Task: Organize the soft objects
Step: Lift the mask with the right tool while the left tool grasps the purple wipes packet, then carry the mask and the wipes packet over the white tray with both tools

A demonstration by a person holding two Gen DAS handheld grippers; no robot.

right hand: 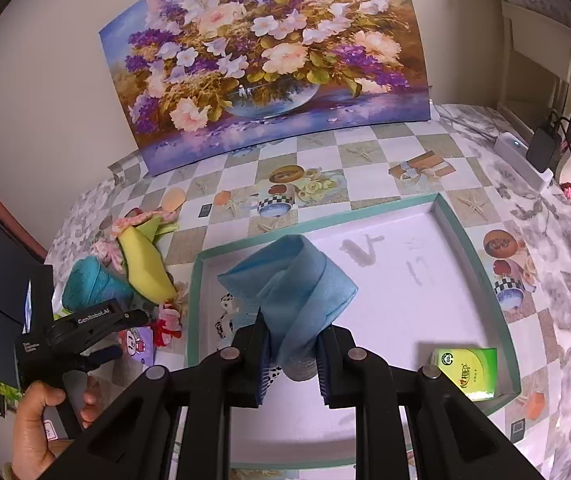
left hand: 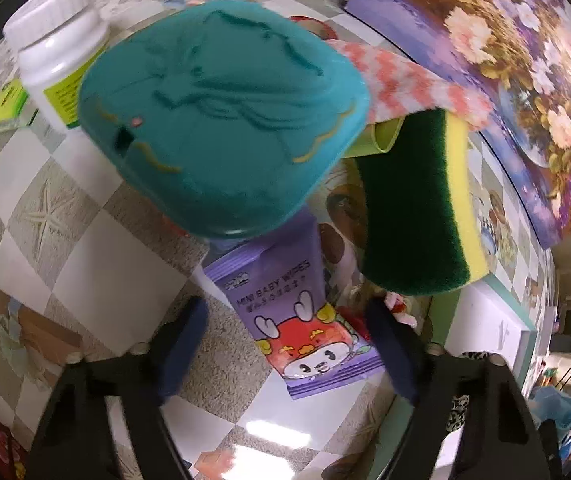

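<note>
In the left wrist view a teal soft pad (left hand: pixel 221 120) leans over a purple pack of baby wipes (left hand: pixel 305 320), beside a green-and-yellow scouring sponge (left hand: pixel 413 208) and a pink checked cloth (left hand: pixel 405 80). My left gripper (left hand: pixel 285 344) hangs open just above the wipes pack, its blue pads on either side and clear of it. In the right wrist view my right gripper (right hand: pixel 291 360) is shut on a folded light-blue cloth (right hand: pixel 289 280), held over a white tray with a teal rim (right hand: pixel 481 264). A black-and-white spotted soft item (right hand: pixel 225 320) lies partly hidden behind the cloth.
A white bottle (left hand: pixel 57 48) stands left of the teal pad. A green pack (right hand: pixel 467 372) lies in the tray's near right corner. A flower painting (right hand: pixel 269 60) leans on the wall at the back. A person's hand (right hand: pixel 41 412) holds the left gripper at the lower left.
</note>
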